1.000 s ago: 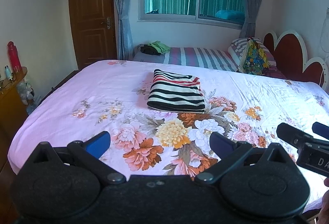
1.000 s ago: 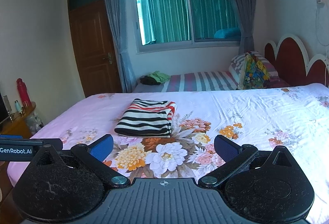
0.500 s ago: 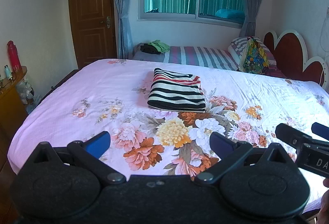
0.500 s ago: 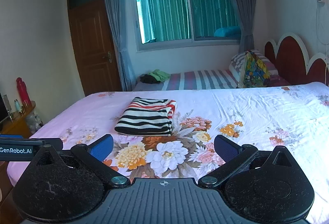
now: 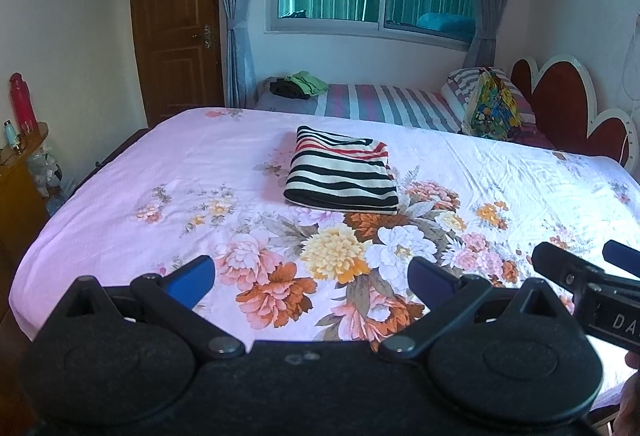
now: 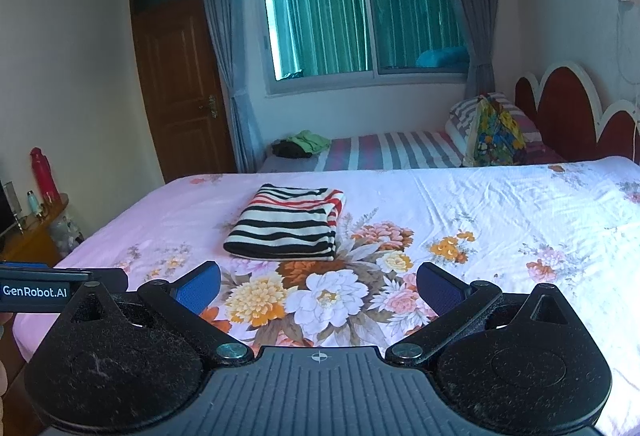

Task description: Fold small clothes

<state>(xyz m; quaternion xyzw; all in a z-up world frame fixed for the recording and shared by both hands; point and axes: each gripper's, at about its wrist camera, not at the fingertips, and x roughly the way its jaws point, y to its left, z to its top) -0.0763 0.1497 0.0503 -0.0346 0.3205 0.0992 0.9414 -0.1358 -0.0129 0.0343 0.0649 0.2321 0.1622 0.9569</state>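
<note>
A folded garment (image 5: 342,176) (image 6: 286,226) with black, white and red stripes lies flat in the middle of the floral bed sheet (image 5: 160,172) (image 6: 500,208). My left gripper (image 5: 310,278) hovers open over the near edge of the bed, well short of the garment, with nothing between its blue pads. My right gripper (image 6: 318,286) is open too, held back from the garment at the near edge, also empty. The right gripper's fingers (image 5: 560,268) show at the right side of the left wrist view. The left gripper's body (image 6: 44,290) shows at the left side of the right wrist view.
A second bed with a striped cover (image 5: 384,104) stands behind, bearing a green and dark clothes pile (image 5: 298,85), a striped pillow and a colourful bag (image 5: 494,110). A wooden cabinet (image 5: 20,172) with a red bottle (image 5: 23,102) is at the left. A red headboard (image 5: 560,96) is at the right.
Both grippers have drifted only slightly; the view has barely shifted. The garment lies as before.
</note>
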